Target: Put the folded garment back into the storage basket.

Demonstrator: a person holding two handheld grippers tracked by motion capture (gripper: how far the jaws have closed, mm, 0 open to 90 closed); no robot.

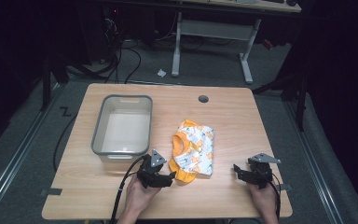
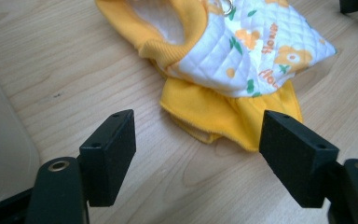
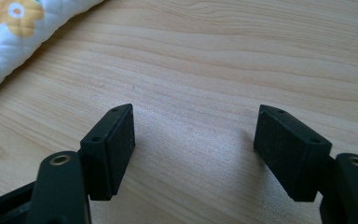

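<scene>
Jaws of left gripper (image 2: 198,158) and right gripper (image 3: 193,156) gape empty near garment (image 1: 193,149).

A dim lab: wooden table (image 1: 242,116) on grey carpet, tangled floor cables (image 1: 121,56), adjustable desk frame (image 1: 214,35).

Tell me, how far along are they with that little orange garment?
Little looks done: the garment lies crumpled on the table, beside the grey bin. In hand: the left gripper hangs open just short of its orange hem, touching nothing. The right gripper waits open over bare wood. Gripping and moving the garment is all still left.
</scene>
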